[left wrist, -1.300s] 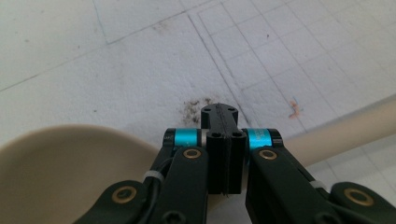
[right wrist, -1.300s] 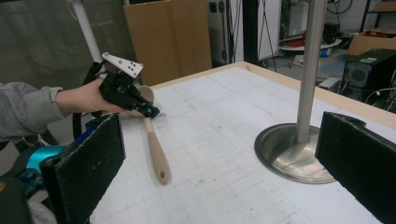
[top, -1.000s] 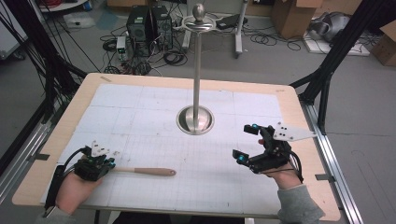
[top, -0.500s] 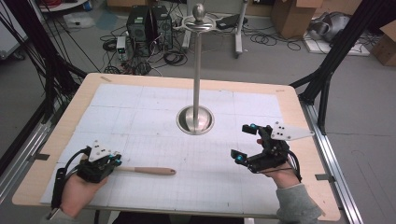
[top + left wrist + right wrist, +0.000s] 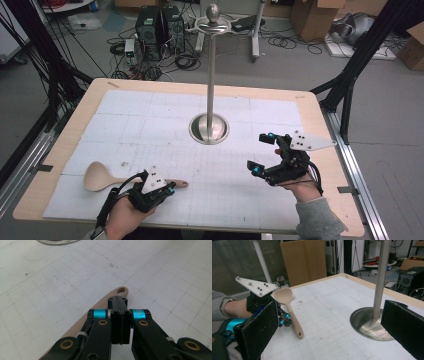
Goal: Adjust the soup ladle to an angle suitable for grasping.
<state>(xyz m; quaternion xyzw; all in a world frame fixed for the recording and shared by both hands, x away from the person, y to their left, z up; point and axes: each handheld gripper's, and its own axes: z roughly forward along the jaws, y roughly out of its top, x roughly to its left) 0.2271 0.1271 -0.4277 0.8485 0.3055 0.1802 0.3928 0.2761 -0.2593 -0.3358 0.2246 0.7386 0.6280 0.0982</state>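
Two claws in play | left claw (image 5: 167, 190) jaws closed together, empty, resting over the wooden spoon (image 5: 102, 176) handle, spoon flat on the surface (image 5: 150, 125) front-left | right claw (image 5: 265, 155) wide, empty, near the metal stand (image 5: 210, 127) | risk: closed jaws sliding along the handle could nudge the spoon instead of gripping it.

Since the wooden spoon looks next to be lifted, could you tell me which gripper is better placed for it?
Probably the left gripper: it sits shut right over the handle of the pale wooden spoon, while the open right gripper is well apart, beside the steel pole stand.
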